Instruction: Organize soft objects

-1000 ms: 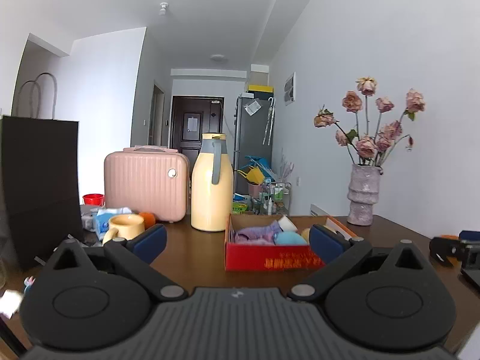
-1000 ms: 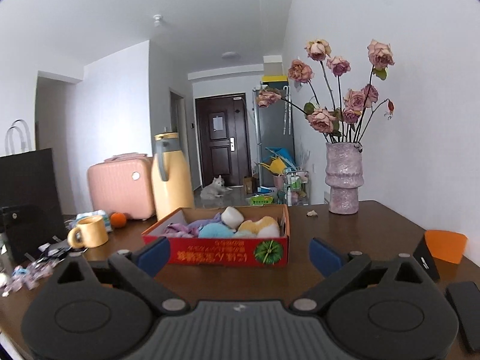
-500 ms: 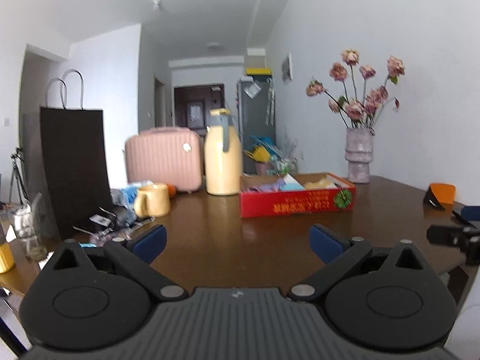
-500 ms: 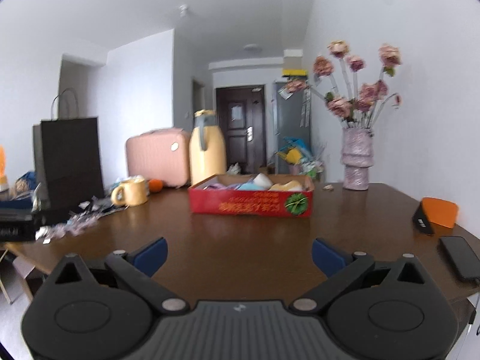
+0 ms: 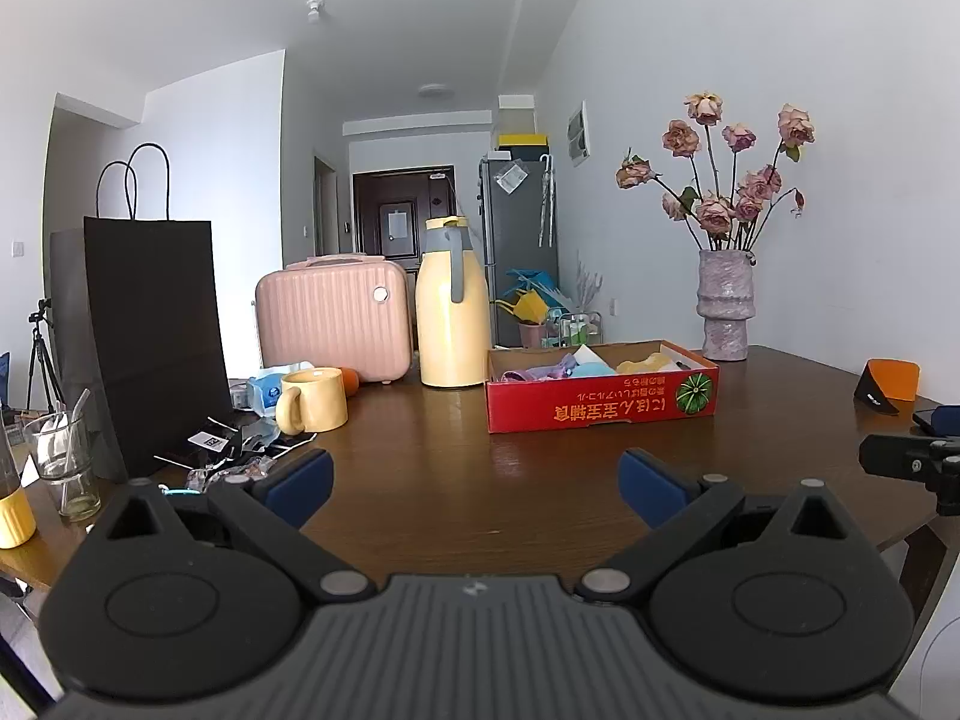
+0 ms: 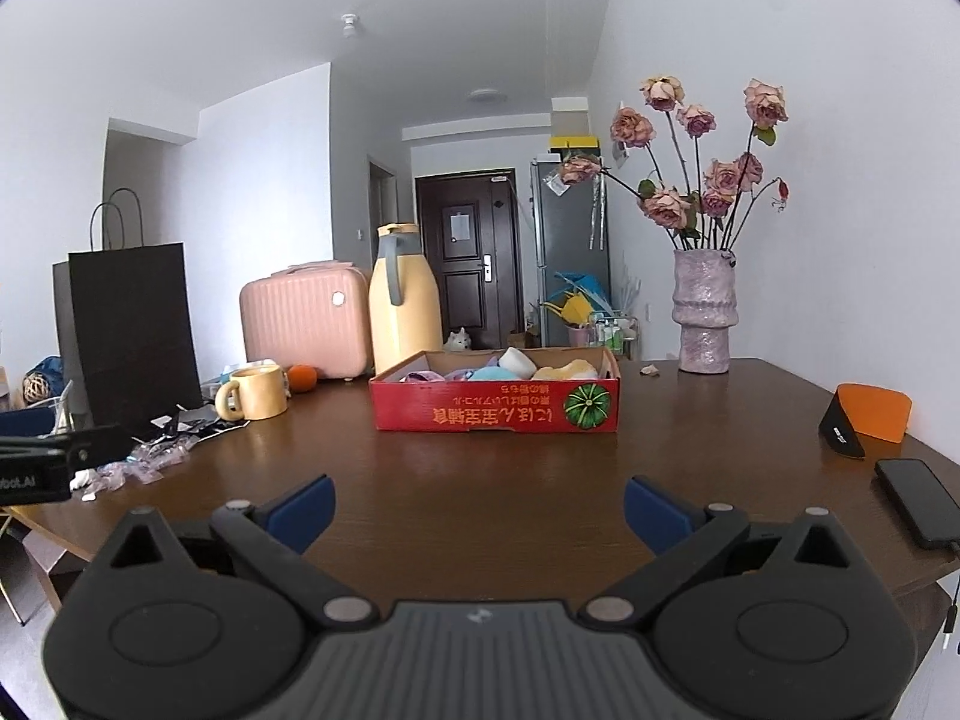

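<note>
A red cardboard box [image 5: 600, 405] [image 6: 495, 405] stands on the dark wooden table [image 5: 450, 480] [image 6: 480, 480]. Several soft objects lie inside it: a purple cloth [image 5: 540, 371], a blue one [image 5: 591, 369], a yellow one [image 5: 645, 365] and a white one [image 6: 517, 362]. My left gripper [image 5: 474, 483] is open and empty, well short of the box, over the table's near side. My right gripper [image 6: 477, 510] is open and empty, also well back from the box.
A yellow mug [image 5: 312, 401], a yellow thermos jug [image 5: 450, 330], a pink case [image 5: 333, 318], a black paper bag [image 5: 150, 330], a glass [image 5: 63, 462] and wrappers [image 6: 144, 450] stand left. A flower vase [image 6: 703, 312], an orange-black object [image 6: 864, 420] and a phone [image 6: 915, 501] are right.
Both grippers have pulled back from the box, which was close in front a second ago and is now farther off. Both stayed open and empty.
</note>
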A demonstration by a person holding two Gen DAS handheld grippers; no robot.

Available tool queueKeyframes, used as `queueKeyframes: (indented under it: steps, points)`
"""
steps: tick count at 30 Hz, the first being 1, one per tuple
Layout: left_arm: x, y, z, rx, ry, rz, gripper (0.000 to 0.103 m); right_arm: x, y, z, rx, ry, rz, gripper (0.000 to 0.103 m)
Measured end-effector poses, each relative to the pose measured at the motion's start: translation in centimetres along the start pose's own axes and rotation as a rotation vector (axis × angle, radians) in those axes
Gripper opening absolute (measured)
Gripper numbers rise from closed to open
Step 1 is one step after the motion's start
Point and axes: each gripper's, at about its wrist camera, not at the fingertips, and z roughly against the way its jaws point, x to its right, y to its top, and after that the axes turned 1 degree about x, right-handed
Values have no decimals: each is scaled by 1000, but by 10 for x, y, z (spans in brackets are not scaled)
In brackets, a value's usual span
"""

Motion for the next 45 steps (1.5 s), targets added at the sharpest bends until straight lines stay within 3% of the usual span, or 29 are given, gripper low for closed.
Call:
queueKeyframes:
  steps: [45]
  points:
    - [2,1,2,18,-17,-22,103,1,-2,0,17,-21,-24,103]
